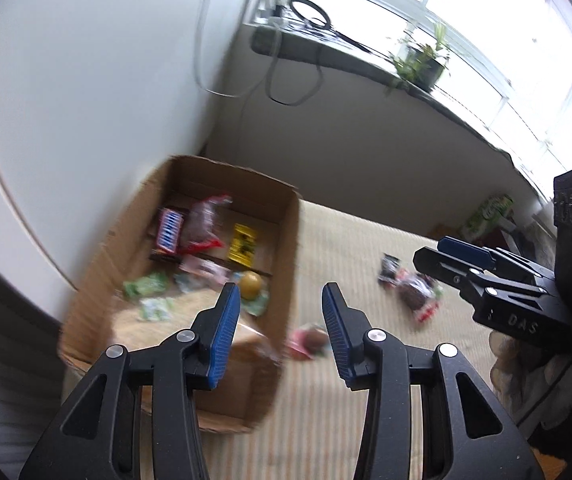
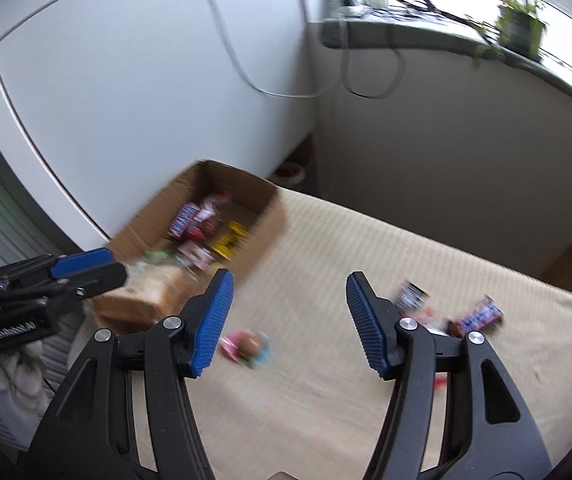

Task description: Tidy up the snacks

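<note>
- Nearest, the left gripper (image 1: 281,300), black-armed with ribbed blue pads, stands with its jaws parted and nothing between them; it hangs over the right-hand wall of the open brown cardboard box (image 1: 289,240).
- Likewise the right gripper (image 2: 289,294), of the same black and blue build, has its jaws spread a little wider and empty, above the pale striped cloth-covered surface (image 2: 325,380).
- Just ahead of the right gripper, seen through its gap and nearer the left pad, lies a small pink and light-blue wrapped snack (image 2: 246,344) on the cloth; in the left view it sits between the box wall and the left gripper's right pad.
- Beyond the right gripper's right pad lie a dark wrapped snack with white print (image 2: 411,294) and a brown and blue chocolate bar (image 2: 475,316), both blurred.
- Inside the box, ahead of the left gripper's left pad, sit a yellow ball-shaped sweet (image 1: 250,284), green and white wrappers (image 1: 146,286), a yellow packet (image 1: 242,243), a red-ended clear bag (image 1: 204,222) and a blue and red bar (image 1: 170,230).
- Farther off, a white cabinet (image 1: 86,100) stands behind the box.
- Farthest, a dark windowsill (image 1: 365,64) carries a potted green plant (image 1: 421,60) and black cables (image 1: 309,12).
</note>
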Motion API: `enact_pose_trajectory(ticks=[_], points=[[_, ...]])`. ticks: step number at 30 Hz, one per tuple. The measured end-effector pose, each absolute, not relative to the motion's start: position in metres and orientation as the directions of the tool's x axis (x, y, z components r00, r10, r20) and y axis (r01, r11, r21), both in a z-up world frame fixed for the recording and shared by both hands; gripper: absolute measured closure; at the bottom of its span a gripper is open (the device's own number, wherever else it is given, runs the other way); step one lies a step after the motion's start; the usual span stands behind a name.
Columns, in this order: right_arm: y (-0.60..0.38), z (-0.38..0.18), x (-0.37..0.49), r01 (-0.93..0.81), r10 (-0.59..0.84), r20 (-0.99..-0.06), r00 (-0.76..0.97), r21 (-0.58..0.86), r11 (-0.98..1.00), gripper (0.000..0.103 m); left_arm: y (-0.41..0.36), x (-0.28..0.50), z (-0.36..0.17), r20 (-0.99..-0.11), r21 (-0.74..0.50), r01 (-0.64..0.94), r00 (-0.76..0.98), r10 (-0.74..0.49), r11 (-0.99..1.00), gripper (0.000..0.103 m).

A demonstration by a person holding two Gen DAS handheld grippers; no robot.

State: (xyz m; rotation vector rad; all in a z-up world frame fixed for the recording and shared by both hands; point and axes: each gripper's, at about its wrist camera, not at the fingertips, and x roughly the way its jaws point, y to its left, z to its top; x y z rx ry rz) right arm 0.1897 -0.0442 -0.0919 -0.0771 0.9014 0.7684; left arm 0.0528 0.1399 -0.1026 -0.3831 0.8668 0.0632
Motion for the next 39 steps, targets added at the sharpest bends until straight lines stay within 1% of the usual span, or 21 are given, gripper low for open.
enact_pose_trajectory(ticks=[8,13,17,25,29,36,38,39], points=[[-0.112,-0.118,0.203,-0.561,0.491,-0.776,0.397,0.219,0.798,0.042,0.089,0.057,-0.117,-0.772,-0.333,-0.147,0.610,-0.179,0.931,0.062],[-0.135,-0.129,0.213,-0.562,0.481,-0.787,0.388,0.212,0.800,0.041,0.067,0.057,-0.136,-0.780,-0.372,-0.178,0.592,-0.203,0.911,0.061],[-0.141,-0.145,0.221,-0.583,0.482,-0.793,0.372,0.204,0.786,0.041,0.054,0.059,-0.157,-0.795,-0.359,-0.224,0.581,-0.171,0.906,0.061],[-0.145,-0.168,0.233,-0.627,0.528,-0.781,0.334,0.234,0.743,0.041,0.046,0.064,-0.191,-0.807,-0.291,-0.376,0.591,-0.014,0.880,0.061],[-0.137,-0.176,0.238,-0.659,0.551,-0.775,0.311,0.242,0.712,0.041,0.050,0.067,-0.200,-0.809,-0.297,-0.423,0.588,0.010,0.856,0.061],[-0.121,-0.191,0.244,-0.683,0.567,-0.771,0.289,0.249,0.687,0.041,0.057,0.077,-0.210,-0.819,-0.270,-0.443,0.572,0.038,0.855,0.060],[-0.117,-0.196,0.245,-0.686,0.566,-0.774,0.285,0.247,0.684,0.041,0.059,0.078,-0.212,-0.820,-0.267,-0.450,0.571,0.044,0.852,0.056],[-0.117,-0.197,0.245,-0.687,0.565,-0.774,0.285,0.247,0.684,0.041,0.061,0.079,-0.214,-0.819,-0.270,-0.455,0.572,0.046,0.849,0.056]])
